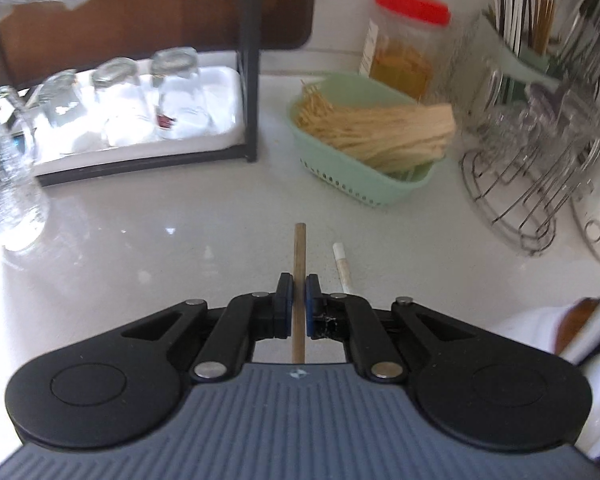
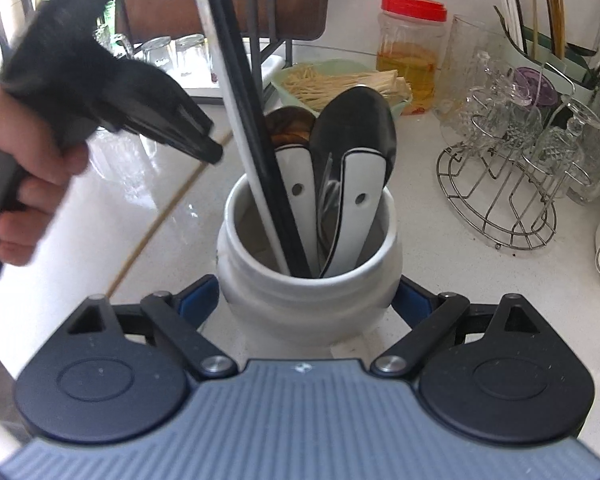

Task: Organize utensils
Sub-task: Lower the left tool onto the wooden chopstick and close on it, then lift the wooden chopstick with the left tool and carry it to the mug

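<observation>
Wooden and slim, the tan chopstick (image 1: 299, 280) sits clenched between the blue pads of your left claw (image 1: 299, 300), gripped partway along so both ends stick out clear of the jaws. That mid-shaft hold probably keeps it from swinging as you carry it above the pale grey tabletop (image 1: 160, 232). In the right wrist view the same stick (image 2: 168, 216) slants down below your left hand (image 2: 24, 184), just beside the white ceramic utensil crock (image 2: 308, 280).

Your right claw (image 2: 309, 300) brackets that crock low on its body; the jaws stand wide on either side, but I cannot tell whether the pads press the glaze or merely stand by it. Either way, it looks placed to steady the crock while a stick goes in. Inside lean black chopsticks (image 2: 240, 100), a white one and two black-and-white ladles (image 2: 352, 152), handles down.

One white chopstick (image 1: 343, 266) lies on the tabletop just right of your left claw, likely next. Beyond it sit a mint-green basket of bamboo skewers (image 1: 368, 136) and a red-lidded jar (image 1: 408, 40).
</observation>
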Demonstrator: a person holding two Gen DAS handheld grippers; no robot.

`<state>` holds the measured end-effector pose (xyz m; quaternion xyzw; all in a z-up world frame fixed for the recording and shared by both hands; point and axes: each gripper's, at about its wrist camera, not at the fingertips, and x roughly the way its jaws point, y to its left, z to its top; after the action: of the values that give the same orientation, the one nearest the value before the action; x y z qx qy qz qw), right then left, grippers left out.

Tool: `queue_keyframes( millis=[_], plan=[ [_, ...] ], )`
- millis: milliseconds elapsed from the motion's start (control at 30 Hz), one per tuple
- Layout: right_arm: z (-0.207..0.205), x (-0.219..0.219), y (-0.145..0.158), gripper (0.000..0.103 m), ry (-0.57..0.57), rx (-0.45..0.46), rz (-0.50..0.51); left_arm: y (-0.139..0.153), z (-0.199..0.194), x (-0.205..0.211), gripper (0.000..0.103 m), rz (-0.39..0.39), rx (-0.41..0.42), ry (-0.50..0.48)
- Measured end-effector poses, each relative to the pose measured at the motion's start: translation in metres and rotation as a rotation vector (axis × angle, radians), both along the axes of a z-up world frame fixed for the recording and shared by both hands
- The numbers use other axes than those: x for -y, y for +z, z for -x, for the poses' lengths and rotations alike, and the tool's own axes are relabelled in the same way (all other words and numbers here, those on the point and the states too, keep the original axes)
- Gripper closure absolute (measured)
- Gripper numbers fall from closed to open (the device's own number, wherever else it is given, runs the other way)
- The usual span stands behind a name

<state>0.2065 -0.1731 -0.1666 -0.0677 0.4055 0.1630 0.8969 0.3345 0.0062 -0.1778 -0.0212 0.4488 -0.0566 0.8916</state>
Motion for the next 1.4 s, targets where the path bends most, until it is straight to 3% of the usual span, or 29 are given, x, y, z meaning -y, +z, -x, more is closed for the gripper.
queue_keyframes(
  millis=[400, 833, 1067, 1400],
  plan=[
    [0.008, 0.006, 0.004, 0.01, 0.041, 0.027, -0.026, 0.049, 0.075, -0.009, 0.096, 0.041, 0.029, 0.092],
    [0.014, 0.009, 0.001, 0.015, 0.054, 0.068, -0.026, 0.095, 0.135, -0.009, 0.096, 0.068, 0.16, 0.121],
    [0.014, 0.009, 0.002, 0.015, 0.062, 0.067, -0.026, 0.125, 0.145, -0.005, 0.096, 0.089, 0.237, 0.093],
    [0.014, 0.01, 0.002, 0.016, 0.067, 0.063, -0.04, 0.182, 0.141, 0.025, 0.096, 0.107, 0.402, -0.027]
  ],
)
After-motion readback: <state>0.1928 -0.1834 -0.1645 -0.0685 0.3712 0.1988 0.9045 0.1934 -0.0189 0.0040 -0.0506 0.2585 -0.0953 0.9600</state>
